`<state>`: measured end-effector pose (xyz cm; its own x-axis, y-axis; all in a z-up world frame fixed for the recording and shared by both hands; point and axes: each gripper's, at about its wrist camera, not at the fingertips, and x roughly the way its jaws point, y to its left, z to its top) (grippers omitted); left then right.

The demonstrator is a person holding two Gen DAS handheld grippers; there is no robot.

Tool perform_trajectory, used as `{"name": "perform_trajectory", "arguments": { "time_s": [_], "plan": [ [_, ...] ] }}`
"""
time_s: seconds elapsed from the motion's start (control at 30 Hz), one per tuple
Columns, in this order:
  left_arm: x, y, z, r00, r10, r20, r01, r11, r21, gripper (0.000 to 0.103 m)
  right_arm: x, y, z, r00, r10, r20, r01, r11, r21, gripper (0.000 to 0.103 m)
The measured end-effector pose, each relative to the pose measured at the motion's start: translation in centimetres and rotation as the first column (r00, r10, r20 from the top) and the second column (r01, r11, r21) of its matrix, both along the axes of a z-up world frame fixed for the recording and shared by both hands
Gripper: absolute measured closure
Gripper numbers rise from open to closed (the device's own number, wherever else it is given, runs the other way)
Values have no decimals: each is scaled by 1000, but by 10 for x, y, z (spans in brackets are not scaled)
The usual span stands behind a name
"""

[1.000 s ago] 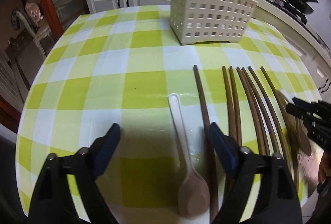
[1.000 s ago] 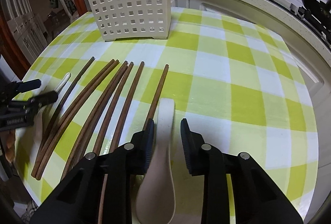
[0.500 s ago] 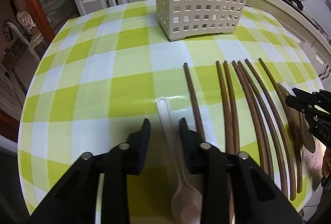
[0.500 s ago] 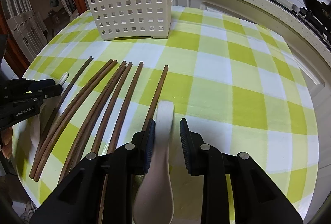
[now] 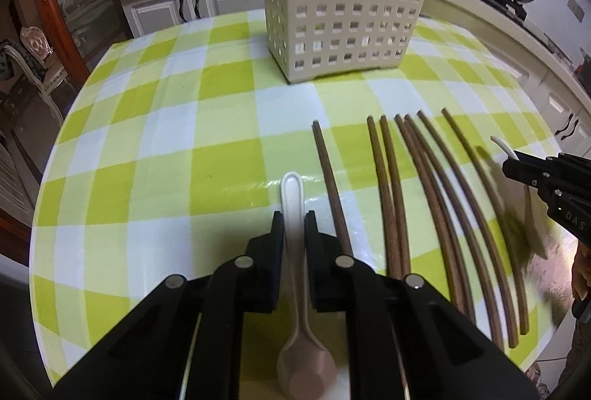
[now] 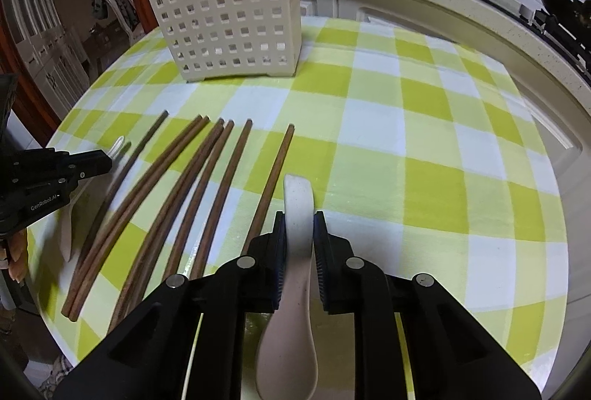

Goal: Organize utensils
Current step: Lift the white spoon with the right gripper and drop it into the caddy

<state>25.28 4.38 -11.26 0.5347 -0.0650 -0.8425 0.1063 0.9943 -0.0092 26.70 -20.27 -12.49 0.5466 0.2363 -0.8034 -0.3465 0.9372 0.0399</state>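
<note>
Two grippers, each clamped on a spoon handle. Left gripper [image 5: 294,221] pinches the slim white spoon [image 5: 295,252], bowl toward the camera. Right gripper [image 6: 299,222] grips the broad white spoon [image 6: 295,270] likewise. Between them, seven brown chopsticks [image 6: 207,193] lie fanned on the checked tablecloth [image 6: 424,149]. Beyond the fingertips stands the perforated cream caddy [image 5: 340,8].

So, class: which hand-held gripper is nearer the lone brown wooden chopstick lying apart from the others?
Left. The left hand-held gripper, shut on a white spoon, sits right beside that chopstick; the right hand-held gripper is across the row.
</note>
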Motion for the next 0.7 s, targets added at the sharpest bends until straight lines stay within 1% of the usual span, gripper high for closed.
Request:
{"name": "perform_trajectory", "arguments": {
  "time_s": [0.17,0.37,0.57,0.7],
  "plan": [
    [-11,-1,24,998,-2,58,3,1000,-9,92,-10,-3,22,998,-2,55,1,1000,24,86],
    [-30,-2,53,991,-10,135,14,1000,-23,92,-23,-6,47,993,3,114,-8,999,42,86],
    [-46,-1,79,976,-5,218,10,1000,-25,92,-30,-6,65,987,1,160,-10,998,57,86],
    [-47,-2,93,966,-2,259,9,1000,-26,92,-30,-2,73,981,5,195,-18,998,63,86]
  ]
}}
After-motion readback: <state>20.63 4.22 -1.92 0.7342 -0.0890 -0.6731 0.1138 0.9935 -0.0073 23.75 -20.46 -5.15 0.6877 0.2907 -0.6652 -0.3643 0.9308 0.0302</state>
